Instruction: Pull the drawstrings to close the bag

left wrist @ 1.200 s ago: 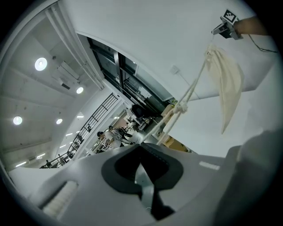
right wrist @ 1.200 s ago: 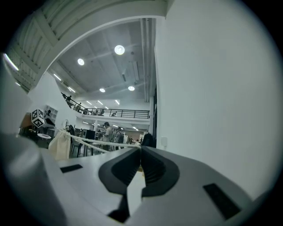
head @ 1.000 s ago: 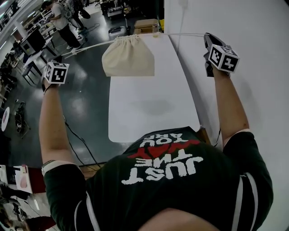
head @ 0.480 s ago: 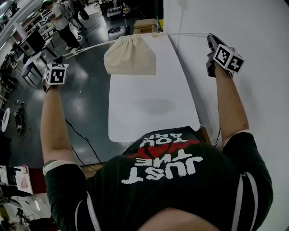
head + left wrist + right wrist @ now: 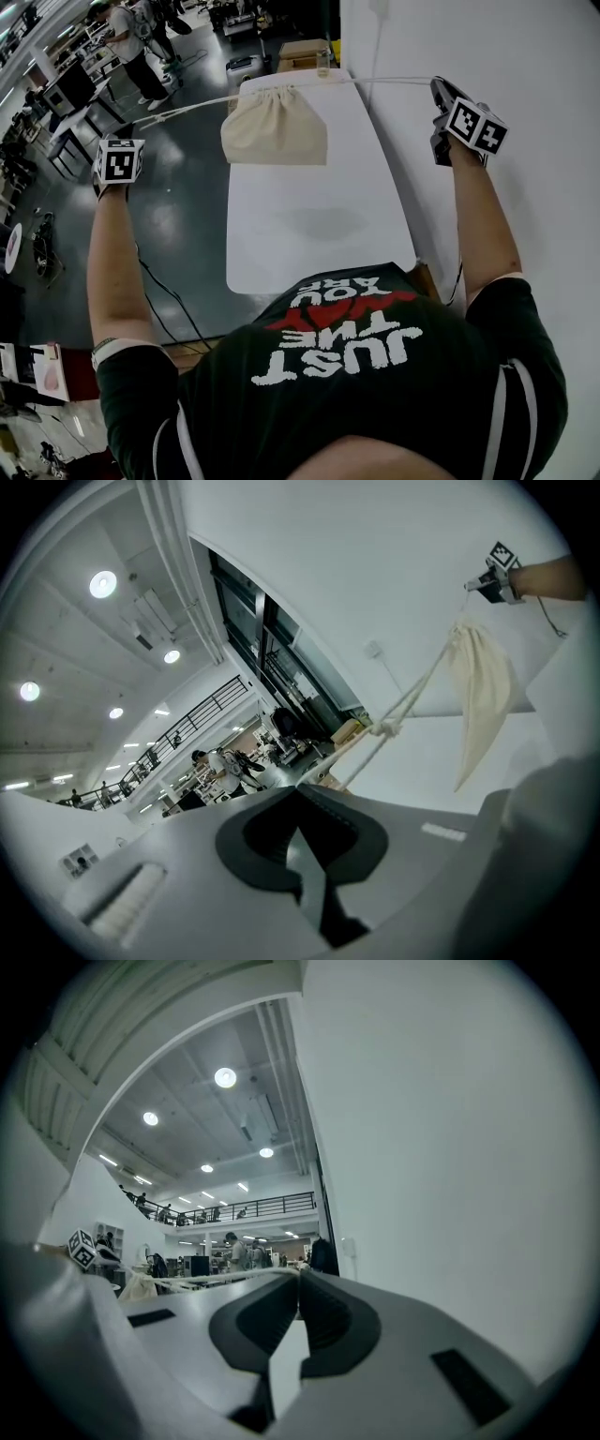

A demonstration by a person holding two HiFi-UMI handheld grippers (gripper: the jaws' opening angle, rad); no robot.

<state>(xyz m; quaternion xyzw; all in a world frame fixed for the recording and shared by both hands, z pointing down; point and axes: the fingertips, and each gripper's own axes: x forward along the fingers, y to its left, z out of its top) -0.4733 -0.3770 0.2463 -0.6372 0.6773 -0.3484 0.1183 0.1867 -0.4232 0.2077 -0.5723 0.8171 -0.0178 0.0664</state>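
Cloth bag [image 5: 275,129], neck cinched, at tabletop [image 5: 309,225] far end; left gripper [image 5: 302,789] and right gripper [image 5: 298,1274] beyond tabletop's side edges, fingers clenched on taut drawstrings [image 5: 192,99]; risk: overpulling drags bag off.

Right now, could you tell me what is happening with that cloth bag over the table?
A person is pulling a cream cloth bag shut with two handheld grippers. The left gripper has its jaws clamped on the left drawstring, and the right gripper on the right drawstring. The arms are spread so both cords run taut. The bag hangs between them over the far end of the white table, its mouth already gathered tight.
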